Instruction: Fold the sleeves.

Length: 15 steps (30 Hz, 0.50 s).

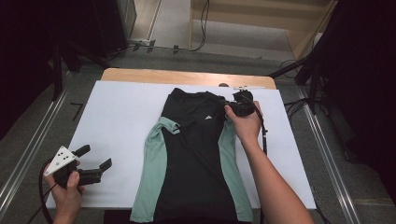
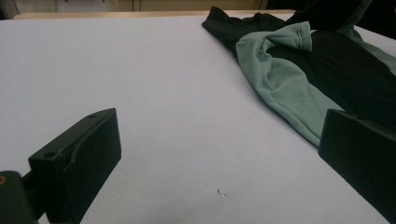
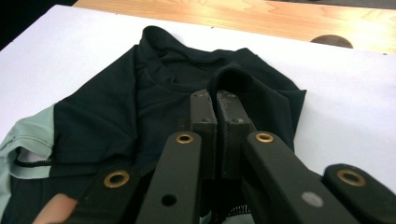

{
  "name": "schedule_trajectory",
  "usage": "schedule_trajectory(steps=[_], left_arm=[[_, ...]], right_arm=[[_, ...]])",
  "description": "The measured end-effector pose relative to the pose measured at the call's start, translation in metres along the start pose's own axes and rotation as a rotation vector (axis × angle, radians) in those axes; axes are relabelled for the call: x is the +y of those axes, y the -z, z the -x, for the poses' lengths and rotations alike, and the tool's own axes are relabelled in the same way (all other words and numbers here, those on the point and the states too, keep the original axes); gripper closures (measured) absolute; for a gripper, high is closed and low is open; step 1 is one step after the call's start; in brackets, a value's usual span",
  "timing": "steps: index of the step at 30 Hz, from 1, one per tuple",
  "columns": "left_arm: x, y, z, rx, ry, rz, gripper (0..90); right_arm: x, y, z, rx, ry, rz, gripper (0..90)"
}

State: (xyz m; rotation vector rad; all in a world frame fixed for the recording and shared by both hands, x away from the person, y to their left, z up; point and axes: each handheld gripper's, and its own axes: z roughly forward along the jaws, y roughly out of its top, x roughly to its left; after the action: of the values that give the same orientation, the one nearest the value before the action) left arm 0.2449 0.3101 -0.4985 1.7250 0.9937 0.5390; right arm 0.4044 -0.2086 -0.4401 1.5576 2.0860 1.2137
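Soft black-and-mint shirt (image 1: 196, 158) flat on smooth white sheet (image 1: 116, 121). Right gripper (image 3: 215, 105) pinched tight on its black shoulder fold; left gripper (image 1: 95, 156) wide apart, empty, left of shirt.

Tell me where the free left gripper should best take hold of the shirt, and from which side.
Probably the folded mint sleeve, approached from the shirt's left edge across the white sheet. Its cuff stands raised off the body, offering a lip, and the open left gripper already faces it. The right gripper pinches the opposite shoulder.
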Motion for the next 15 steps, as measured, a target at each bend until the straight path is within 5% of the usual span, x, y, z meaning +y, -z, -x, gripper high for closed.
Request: schedule_trajectory(steps=[15], left_arm=[[0.000, 0.001, -0.001, -0.004, 0.000, 0.001, 0.0]], right_arm=[[-0.003, -0.014, -0.010, 0.027, 0.011, -0.017, 85.2]])
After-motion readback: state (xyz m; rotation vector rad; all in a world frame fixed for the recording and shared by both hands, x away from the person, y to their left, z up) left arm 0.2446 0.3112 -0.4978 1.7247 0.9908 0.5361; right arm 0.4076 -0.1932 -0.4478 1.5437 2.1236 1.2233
